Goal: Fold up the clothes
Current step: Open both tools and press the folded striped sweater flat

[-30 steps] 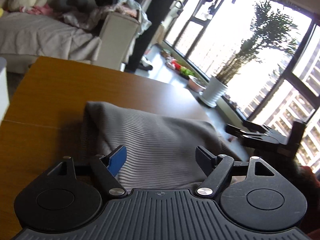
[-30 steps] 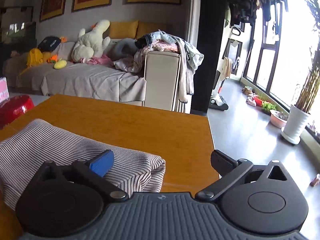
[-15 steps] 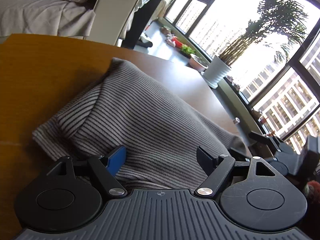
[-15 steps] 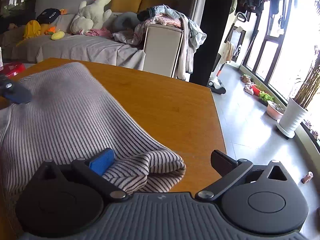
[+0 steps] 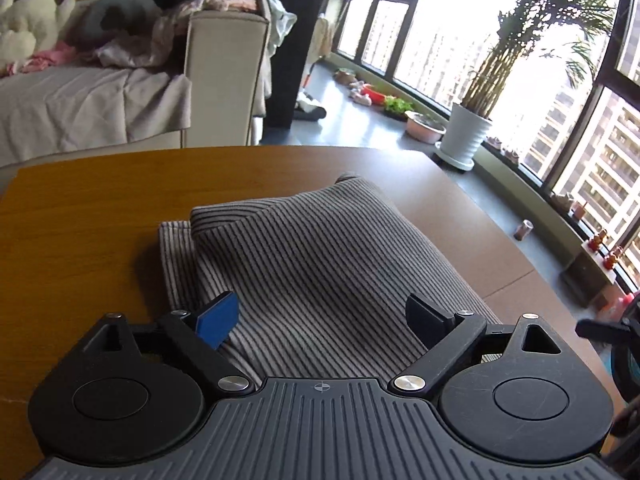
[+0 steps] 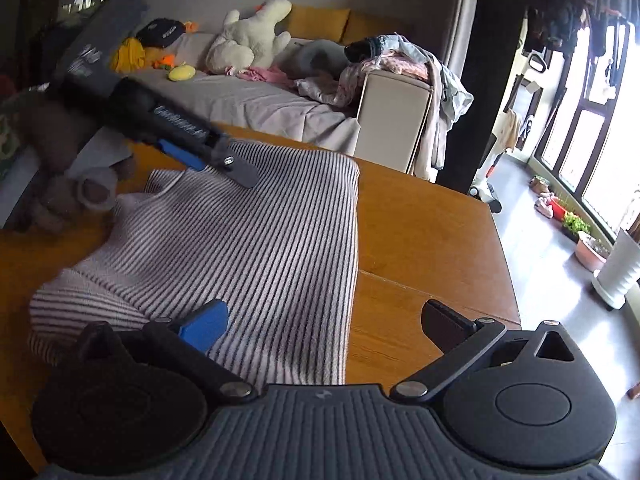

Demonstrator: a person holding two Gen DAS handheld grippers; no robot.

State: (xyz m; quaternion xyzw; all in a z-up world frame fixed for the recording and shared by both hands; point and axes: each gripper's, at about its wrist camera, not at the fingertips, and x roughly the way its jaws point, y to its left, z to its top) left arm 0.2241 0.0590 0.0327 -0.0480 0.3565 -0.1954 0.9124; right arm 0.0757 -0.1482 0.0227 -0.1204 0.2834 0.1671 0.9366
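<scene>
A grey and white striped garment (image 5: 320, 264) lies folded on the wooden table (image 5: 88, 208); it also shows in the right wrist view (image 6: 256, 256). My left gripper (image 5: 324, 320) is open just above the garment's near part. My right gripper (image 6: 328, 326) is open above the garment's near right edge, with its blue finger (image 6: 204, 326) over the cloth and its black finger (image 6: 448, 326) over bare table (image 6: 424, 248). In the right wrist view the left gripper (image 6: 224, 164) shows over the garment's far left part.
A grey sofa (image 6: 256, 100) with plush toys (image 6: 248, 40) and piled clothes (image 6: 392, 64) stands beyond the table. Windows and a potted plant (image 5: 468, 136) are on the right. The table's right edge (image 6: 500, 240) drops to a tiled floor.
Both grippers have lifted and pulled back over the garment, which now lies flat in a folded rectangle. The left gripper has come into the right wrist view above the cloth.
</scene>
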